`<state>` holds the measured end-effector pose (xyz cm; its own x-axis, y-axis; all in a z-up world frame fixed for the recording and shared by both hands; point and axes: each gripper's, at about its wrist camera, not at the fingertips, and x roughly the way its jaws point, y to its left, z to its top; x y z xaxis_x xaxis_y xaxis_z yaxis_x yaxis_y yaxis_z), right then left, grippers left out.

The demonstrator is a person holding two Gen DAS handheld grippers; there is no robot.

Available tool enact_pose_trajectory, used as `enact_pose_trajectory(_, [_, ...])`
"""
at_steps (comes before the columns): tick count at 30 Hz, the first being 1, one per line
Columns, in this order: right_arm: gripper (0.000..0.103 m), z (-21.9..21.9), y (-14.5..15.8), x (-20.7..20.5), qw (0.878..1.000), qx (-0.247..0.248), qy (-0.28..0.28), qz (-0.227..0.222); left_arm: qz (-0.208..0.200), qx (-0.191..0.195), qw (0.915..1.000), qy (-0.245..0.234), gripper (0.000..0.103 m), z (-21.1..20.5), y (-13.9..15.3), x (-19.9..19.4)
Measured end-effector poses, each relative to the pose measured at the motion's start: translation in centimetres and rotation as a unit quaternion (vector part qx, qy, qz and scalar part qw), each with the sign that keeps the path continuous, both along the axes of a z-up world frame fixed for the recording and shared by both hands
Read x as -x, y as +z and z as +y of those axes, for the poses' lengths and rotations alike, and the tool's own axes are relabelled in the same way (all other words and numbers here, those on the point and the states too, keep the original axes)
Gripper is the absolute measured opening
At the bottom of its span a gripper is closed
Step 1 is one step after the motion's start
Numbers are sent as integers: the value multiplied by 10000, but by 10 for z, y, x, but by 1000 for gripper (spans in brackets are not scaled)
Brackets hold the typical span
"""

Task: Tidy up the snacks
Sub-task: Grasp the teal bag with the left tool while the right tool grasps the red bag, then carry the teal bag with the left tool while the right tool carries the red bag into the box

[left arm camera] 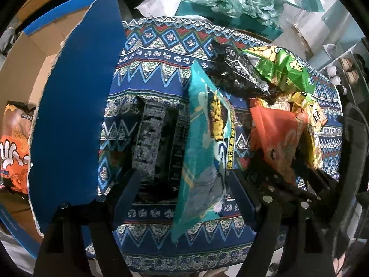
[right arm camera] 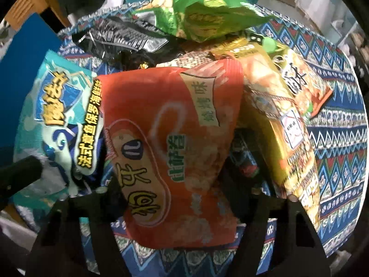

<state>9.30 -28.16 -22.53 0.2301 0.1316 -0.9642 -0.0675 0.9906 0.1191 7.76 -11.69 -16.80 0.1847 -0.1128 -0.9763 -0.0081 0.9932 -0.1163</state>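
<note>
The left hand-held gripper (left arm camera: 184, 184) is held above the patterned worktop (left arm camera: 156, 53), its fingers spread apart around a teal snack bag (left arm camera: 203, 157) that is not pressed by the pads; an open cardboard box (left arm camera: 69, 115) is seen at the left, with an orange packet (left arm camera: 13, 147) inside. The right hand-held gripper (right arm camera: 170, 184) is set astride an orange snack bag (right arm camera: 170, 138); whether its pads press the bag cannot be told; a green bag (right arm camera: 198, 16), a black bag (right arm camera: 120, 37) and a yellow bag (right arm camera: 283, 127) are piled beside it.

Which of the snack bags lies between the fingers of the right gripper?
The orange bag. It sits between the right gripper fingers, while the teal bag lies left and the yellow bag right.
</note>
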Motion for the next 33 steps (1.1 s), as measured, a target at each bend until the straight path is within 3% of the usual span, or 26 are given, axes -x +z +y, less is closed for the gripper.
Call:
enact_pose_trajectory(10, [63,-33,27,19,9992,-330,-162,-146,67,-350,9992,-169,81,-28,-14,-6])
enact_pose_trajectory(16, [63,-51,33,25,9981,-489,-330,-169,-66,-889,9952,-402,85,-50,-22,-12])
enact_pose_trajectory(23, [63,-70,40,32,9970,-622,-420,-191,-281,-1635,9825,-851,87,-82,-34,-12])
enact_pose_trajectory(27, [63,-78,42,38,9962,-692,-503,-159,-513,-2030,9730,-975,71,-94,-35,-6])
enact_pose_trajectory(29, [63,-76,41,36,9958,-730,-532,-136,-614,-1971,9732,-1015,59,-93,-31,-1])
enact_pose_trajectory(31, [63,-79,42,39,9957,-742,-543,-129,-651,-1803,9754,-1087,37,-92,-26,1])
enact_pose_trajectory(33, [63,-76,42,38,9956,-749,-551,-127,-649,-1703,9770,-1105,32,-93,-24,1])
